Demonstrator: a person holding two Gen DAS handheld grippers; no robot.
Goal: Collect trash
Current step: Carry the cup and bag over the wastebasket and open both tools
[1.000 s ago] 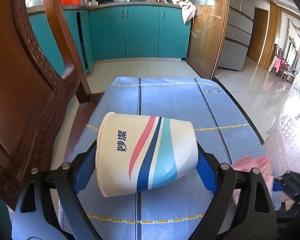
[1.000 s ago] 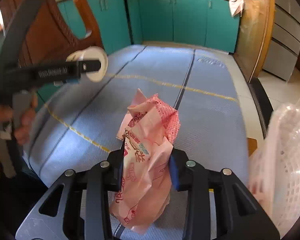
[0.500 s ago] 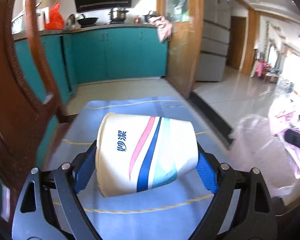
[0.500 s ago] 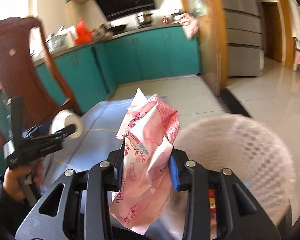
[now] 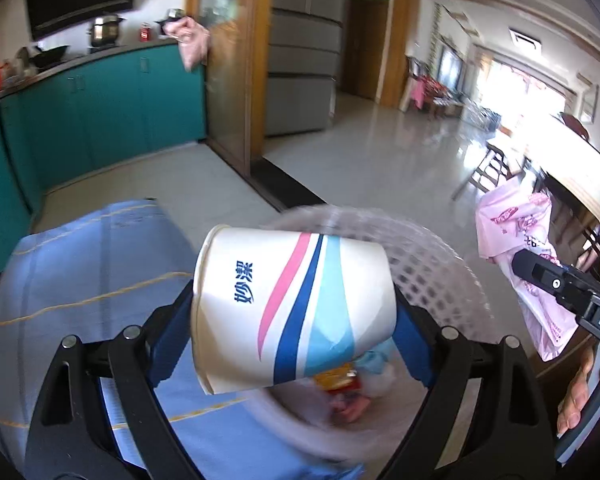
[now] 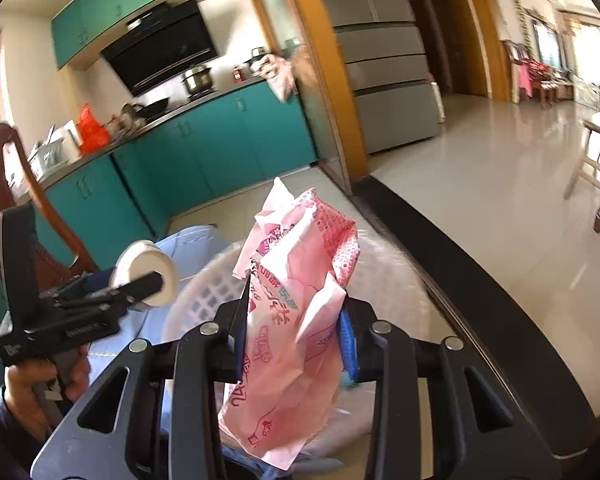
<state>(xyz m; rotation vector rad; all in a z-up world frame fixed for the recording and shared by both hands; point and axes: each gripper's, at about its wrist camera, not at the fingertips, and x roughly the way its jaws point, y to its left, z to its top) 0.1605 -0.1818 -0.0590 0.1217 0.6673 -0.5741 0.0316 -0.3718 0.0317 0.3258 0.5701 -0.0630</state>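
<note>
Trash items held number two, one per claw. Left wrist view: the left claw (image 5: 294,320) pinches one paper cup (image 5: 292,308) on its side, printed with blue Chinese characters and pink, navy and light-blue stripes, above the white lattice basket (image 5: 432,264); wrappers lie inside the basket. Letters "DAS" show on the right claw (image 5: 532,276). Right wrist view: that claw (image 6: 292,338) pinches one pink wrapper (image 6: 296,320) with red Chinese print over the basket (image 6: 204,296). Basket contents are hidden here.
</note>
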